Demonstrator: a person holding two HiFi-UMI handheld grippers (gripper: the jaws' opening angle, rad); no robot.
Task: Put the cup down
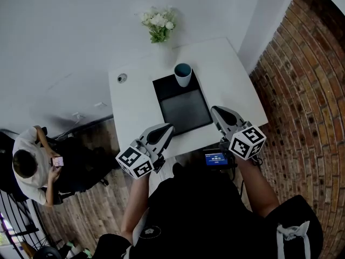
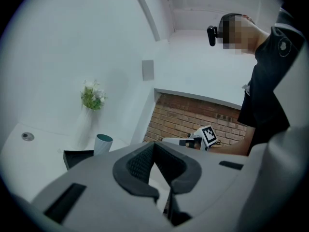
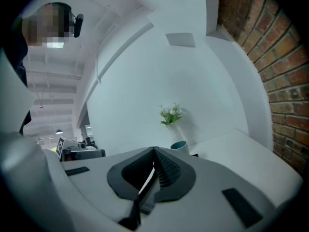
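Cup stands upright at the far end of a dark tray on the white table, near white flowers. Left gripper and right gripper hover at the table's near edge, jaws closed together, holding nothing. A brick wall stands at the right.

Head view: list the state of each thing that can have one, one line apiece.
Black rectangular tray: flat on the white table.
White cup with teal inside: upright on the tray's far end, not held.
White vase of flowers: upright at the table's far edge.
Left tongs: shut, empty.
Right tongs: shut, empty.
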